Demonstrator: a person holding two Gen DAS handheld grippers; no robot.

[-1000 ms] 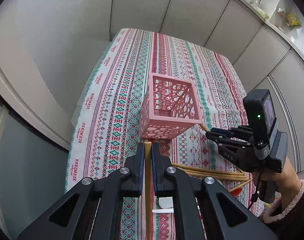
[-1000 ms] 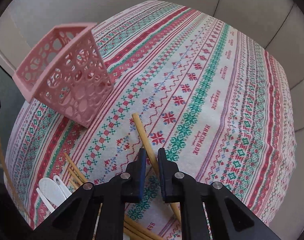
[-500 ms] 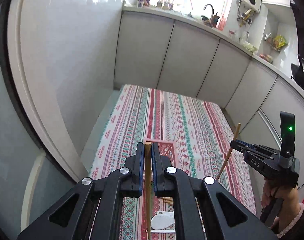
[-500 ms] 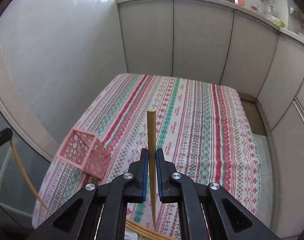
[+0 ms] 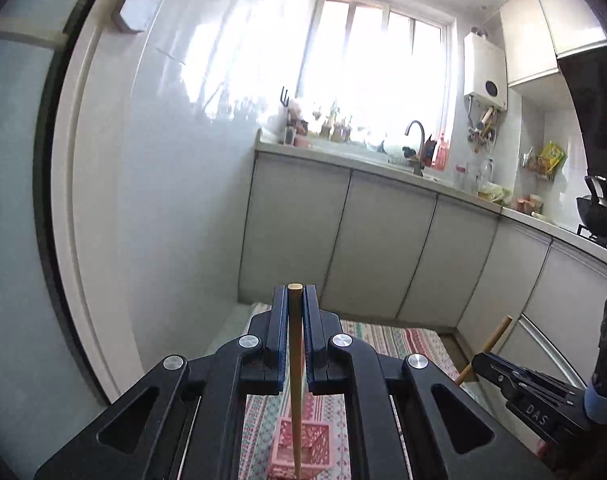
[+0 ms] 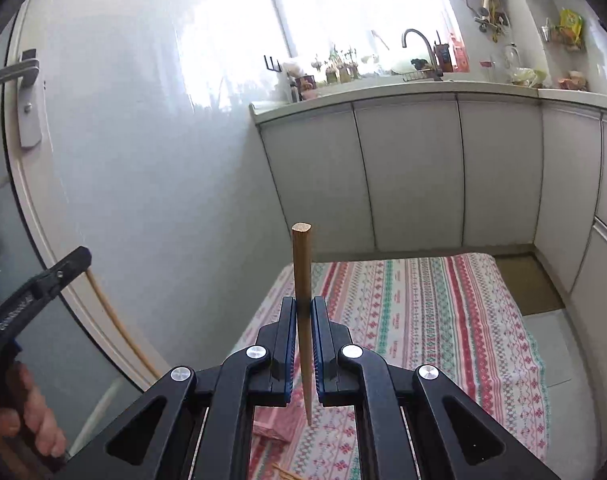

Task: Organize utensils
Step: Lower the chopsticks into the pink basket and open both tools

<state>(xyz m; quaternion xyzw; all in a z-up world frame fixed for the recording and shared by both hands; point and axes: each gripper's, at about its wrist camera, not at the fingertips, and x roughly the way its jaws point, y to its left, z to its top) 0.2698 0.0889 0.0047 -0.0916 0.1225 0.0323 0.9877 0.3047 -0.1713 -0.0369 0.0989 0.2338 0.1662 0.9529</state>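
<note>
Each gripper [image 5: 294,296] [image 6: 303,308] pinches one upright chopstick [image 5: 295,360] [image 6: 303,280] — thick end up.

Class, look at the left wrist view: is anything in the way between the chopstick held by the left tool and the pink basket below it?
Nothing visible blocks it. The left tool is shut on its chopstick, whose lower end hangs over the pink basket on the tablecloth.

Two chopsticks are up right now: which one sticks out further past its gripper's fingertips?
The chopstick in the right gripper: that chopstick rises well above the fingertips, while the left gripper holds its chopstick with the end barely above the tips.
</note>
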